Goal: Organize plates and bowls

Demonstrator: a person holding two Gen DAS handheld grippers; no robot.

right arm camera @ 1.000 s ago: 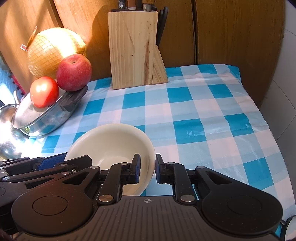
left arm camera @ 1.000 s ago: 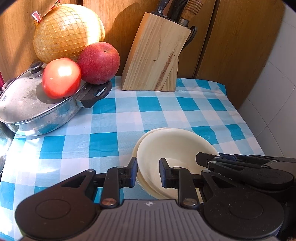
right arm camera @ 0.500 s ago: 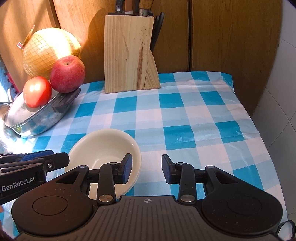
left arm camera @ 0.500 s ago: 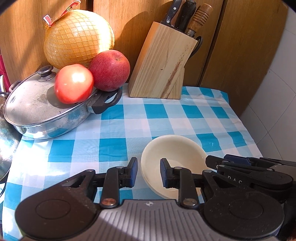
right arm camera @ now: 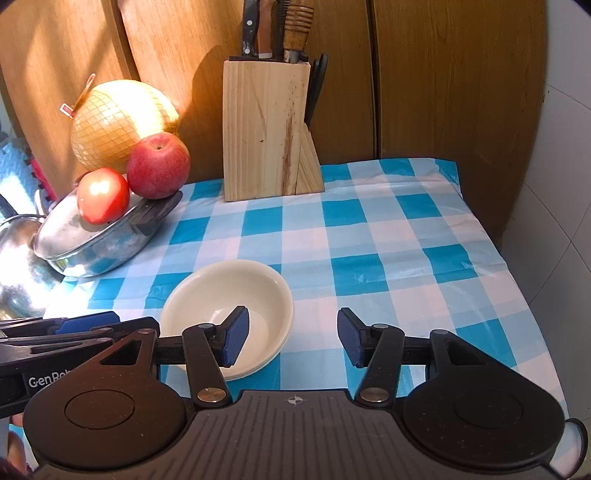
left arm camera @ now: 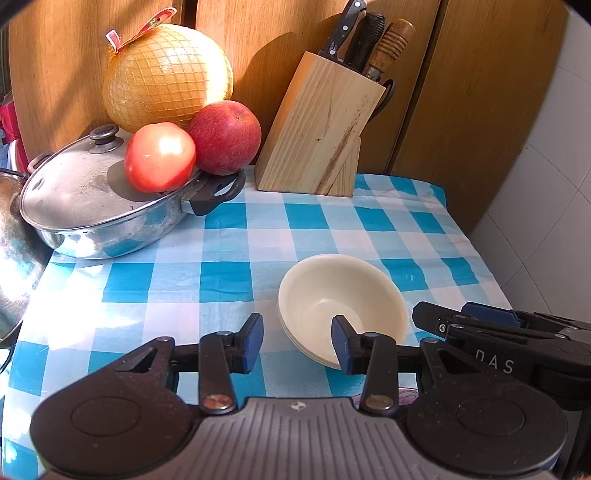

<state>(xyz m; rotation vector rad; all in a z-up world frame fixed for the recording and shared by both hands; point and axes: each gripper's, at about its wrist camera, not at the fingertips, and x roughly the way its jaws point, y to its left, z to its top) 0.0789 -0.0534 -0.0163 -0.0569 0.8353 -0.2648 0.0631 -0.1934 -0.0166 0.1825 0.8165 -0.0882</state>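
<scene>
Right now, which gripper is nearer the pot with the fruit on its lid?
Left. The left gripper sits on the pot side of the stacked bowls; the right gripper is at the bowls' far side.

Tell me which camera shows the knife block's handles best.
The left wrist view. The knife block leans there, so three separate handles and the scissor loop beside them show in full. In the right wrist view the block stands straight on, and its handles are cropped by the top edge.
</scene>
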